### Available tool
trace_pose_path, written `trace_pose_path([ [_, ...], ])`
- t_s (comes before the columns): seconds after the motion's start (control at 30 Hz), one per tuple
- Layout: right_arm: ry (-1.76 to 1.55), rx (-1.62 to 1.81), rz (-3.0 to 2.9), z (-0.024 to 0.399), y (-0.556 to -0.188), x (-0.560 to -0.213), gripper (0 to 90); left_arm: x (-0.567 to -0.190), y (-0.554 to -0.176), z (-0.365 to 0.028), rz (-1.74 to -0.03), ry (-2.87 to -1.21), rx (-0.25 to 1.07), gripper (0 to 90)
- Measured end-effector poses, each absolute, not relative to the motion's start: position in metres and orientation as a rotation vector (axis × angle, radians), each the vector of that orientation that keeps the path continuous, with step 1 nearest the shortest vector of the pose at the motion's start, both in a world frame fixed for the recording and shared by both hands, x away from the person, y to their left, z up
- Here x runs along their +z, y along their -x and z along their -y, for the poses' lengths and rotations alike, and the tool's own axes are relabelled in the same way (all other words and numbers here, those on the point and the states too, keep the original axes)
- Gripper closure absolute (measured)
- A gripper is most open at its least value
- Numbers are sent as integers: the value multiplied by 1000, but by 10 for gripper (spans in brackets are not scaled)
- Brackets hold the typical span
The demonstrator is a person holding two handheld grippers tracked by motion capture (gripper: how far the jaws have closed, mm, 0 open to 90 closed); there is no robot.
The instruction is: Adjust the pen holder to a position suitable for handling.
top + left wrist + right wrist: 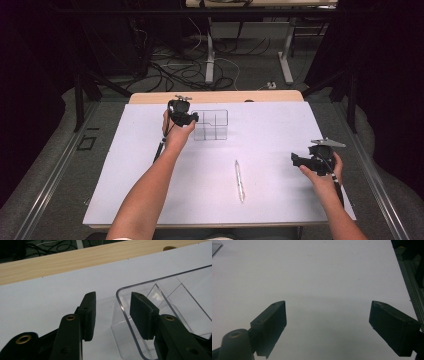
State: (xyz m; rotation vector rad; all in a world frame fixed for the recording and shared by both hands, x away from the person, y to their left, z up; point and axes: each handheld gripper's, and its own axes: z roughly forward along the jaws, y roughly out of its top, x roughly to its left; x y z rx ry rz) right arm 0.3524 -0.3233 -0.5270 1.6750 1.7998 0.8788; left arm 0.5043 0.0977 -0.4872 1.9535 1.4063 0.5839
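A clear plastic box (216, 131) with inner dividers stands at the back middle of the white table top. My left gripper (193, 119) is at the box's left end. In the left gripper view it (113, 300) is open and straddles the box's rim (160, 278) at a corner, with one jaw outside the wall and the other inside the box. A silver pen (240, 181) lies flat on the table, nearer the front. My right gripper (296, 160) hovers at the right side, open, with only bare table between its jaws (329, 306).
The white sheet (150, 190) covers most of the table; a strip of bare wood (215, 96) shows along the far edge. Beyond it are table legs and loose cables on the floor (190, 70). A metal rail (412, 285) runs along the table's right side.
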Motion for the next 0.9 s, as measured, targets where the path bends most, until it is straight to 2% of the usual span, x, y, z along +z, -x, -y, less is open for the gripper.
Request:
trace_pose_path([
  [0.33, -1668, 876, -1805, 324, -353, -528, 142, -492, -506, -95, -1407, -1972, 551, 637],
  [0.7, -1667, 877, -1811, 325, -353, -527, 142, -495, -505, -90, -1435, -1975, 530, 772],
  [0.9, -1672, 878, -1808, 325, -353, -527, 142, -494, -505, -90, -1491, -1929, 498, 786],
])
